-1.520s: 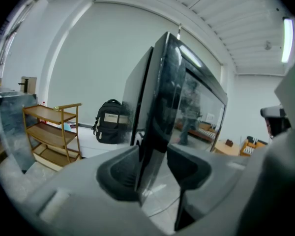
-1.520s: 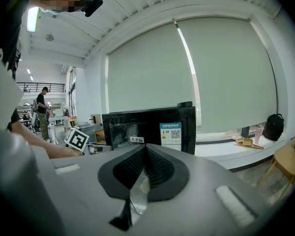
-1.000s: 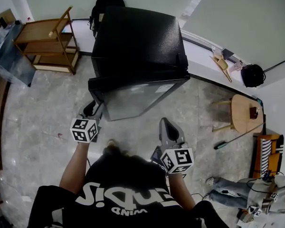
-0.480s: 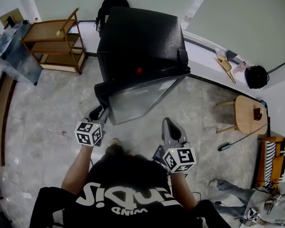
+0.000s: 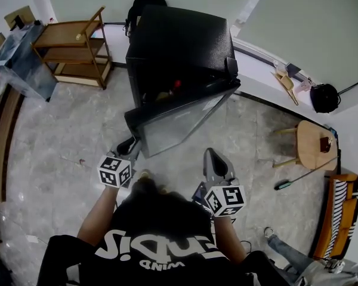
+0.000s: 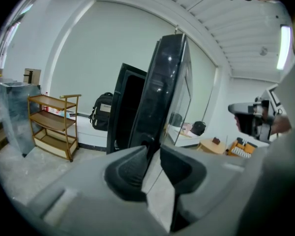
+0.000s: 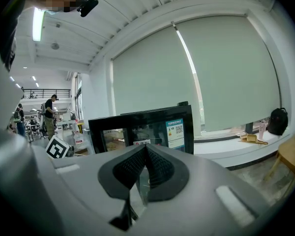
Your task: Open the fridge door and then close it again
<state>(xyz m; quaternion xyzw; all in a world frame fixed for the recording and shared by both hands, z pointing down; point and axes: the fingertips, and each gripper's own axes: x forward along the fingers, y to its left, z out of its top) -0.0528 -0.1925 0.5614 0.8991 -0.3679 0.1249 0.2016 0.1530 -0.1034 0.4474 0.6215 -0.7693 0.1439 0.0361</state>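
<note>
One black glass-doored fridge point(image 5: 179, 40) and one three-tier wooden shelf rack point(image 5: 77, 46) are counted. Two black fabric backpacks point(image 5: 144, 2) point(image 5: 325, 97) and one round wooden stool point(image 5: 304, 139) are also seen.

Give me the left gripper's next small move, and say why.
Probably pull the fridge door wider. It stands only partly open, and its free edge sits between the jaws of the left gripper, which have just been closing.

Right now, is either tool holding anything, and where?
Left tool, jaws just closing, straddles the fridge door at its free edge; firm grip unclear. Right tool shut, empty.
</note>
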